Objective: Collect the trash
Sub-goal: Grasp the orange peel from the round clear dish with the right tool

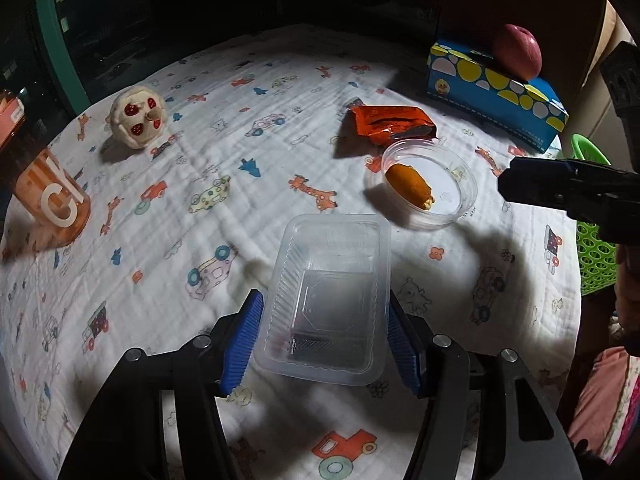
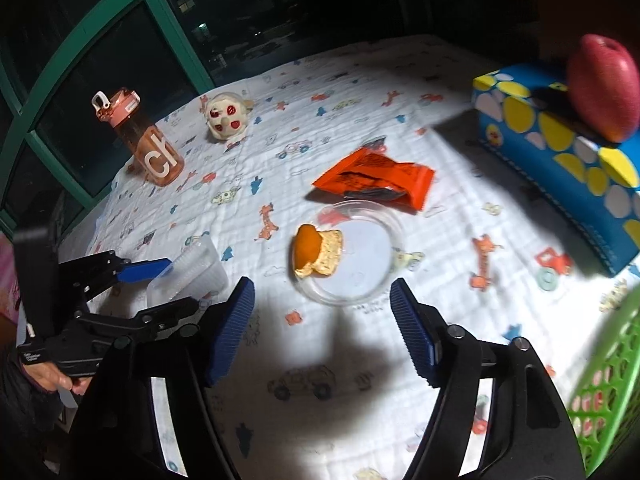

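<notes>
Right up close, left gripper (image 1: 324, 336) straddling clear plastic tray (image 1: 328, 300), blue pads at both walls, contact too close to call. Right gripper (image 2: 322, 330) open over cloth (image 2: 240, 208), just short of round dish (image 2: 360, 256) holding orange peel (image 2: 310, 246). Beyond, orange wrapper (image 2: 376, 178).

My clear rectangular plastic tray (image 1: 326, 300) is empty and upright, sitting between the blue pads of my left gripper (image 1: 320, 340). Beyond it lies a round clear dish (image 2: 352, 256) with a piece of orange peel (image 2: 316, 250) inside. A torn orange wrapper (image 2: 376, 180) lies flat just behind the dish.
</notes>
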{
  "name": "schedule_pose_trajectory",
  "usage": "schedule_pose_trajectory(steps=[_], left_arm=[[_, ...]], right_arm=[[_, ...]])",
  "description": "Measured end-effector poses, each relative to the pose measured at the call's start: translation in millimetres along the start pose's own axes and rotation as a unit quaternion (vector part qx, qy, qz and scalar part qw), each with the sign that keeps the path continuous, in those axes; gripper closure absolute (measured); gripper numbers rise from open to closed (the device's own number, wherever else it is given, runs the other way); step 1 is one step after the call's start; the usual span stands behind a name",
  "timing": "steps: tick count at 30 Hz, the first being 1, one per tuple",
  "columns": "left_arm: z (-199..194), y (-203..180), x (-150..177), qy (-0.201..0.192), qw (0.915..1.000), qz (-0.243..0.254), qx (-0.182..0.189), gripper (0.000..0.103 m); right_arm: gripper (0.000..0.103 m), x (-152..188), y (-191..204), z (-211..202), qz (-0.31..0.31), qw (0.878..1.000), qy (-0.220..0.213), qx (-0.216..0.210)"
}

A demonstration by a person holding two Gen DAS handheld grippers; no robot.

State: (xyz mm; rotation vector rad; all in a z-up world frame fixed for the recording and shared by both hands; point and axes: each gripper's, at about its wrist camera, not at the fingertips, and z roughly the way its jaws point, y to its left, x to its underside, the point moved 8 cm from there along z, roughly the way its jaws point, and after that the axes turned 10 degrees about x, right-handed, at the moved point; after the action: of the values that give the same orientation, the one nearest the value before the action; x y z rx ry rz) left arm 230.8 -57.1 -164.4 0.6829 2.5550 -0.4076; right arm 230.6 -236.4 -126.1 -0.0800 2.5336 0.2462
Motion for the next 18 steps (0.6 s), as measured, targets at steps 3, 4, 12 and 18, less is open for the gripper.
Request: schedule_pose_trajectory(steps=[3, 4, 12, 18], left_arm=[[-4.6, 8.9, 2.6, -0.002, 0.9999, -0.013, -0.002, 0.045], [-6.1, 11.6, 3.1, -0.003, 0.9998, -0.018, -0.002, 0.045], [-10.8, 21.9, 4.4, -0.011, 0.9991, -0.040, 0.005, 0.045], [-9.3, 23.6, 6.2, -0.012, 0.9990, -0.043, 0.010, 0.045]], right_arm=[[0.041, -2.9, 9.1, 17.6, -0.007, 1.000, 0.011, -0.005], [0.042, -3.8, 11.6, 21.9, -0.008, 1.000, 0.013, -0.008], [0.047, -13.1, 14.1, 59.6, 0.004, 0.999, 0.034, -0.011], [0.050, -15.6, 8.4, 74.8, 0.024, 0.999, 0.047, -0.013]])
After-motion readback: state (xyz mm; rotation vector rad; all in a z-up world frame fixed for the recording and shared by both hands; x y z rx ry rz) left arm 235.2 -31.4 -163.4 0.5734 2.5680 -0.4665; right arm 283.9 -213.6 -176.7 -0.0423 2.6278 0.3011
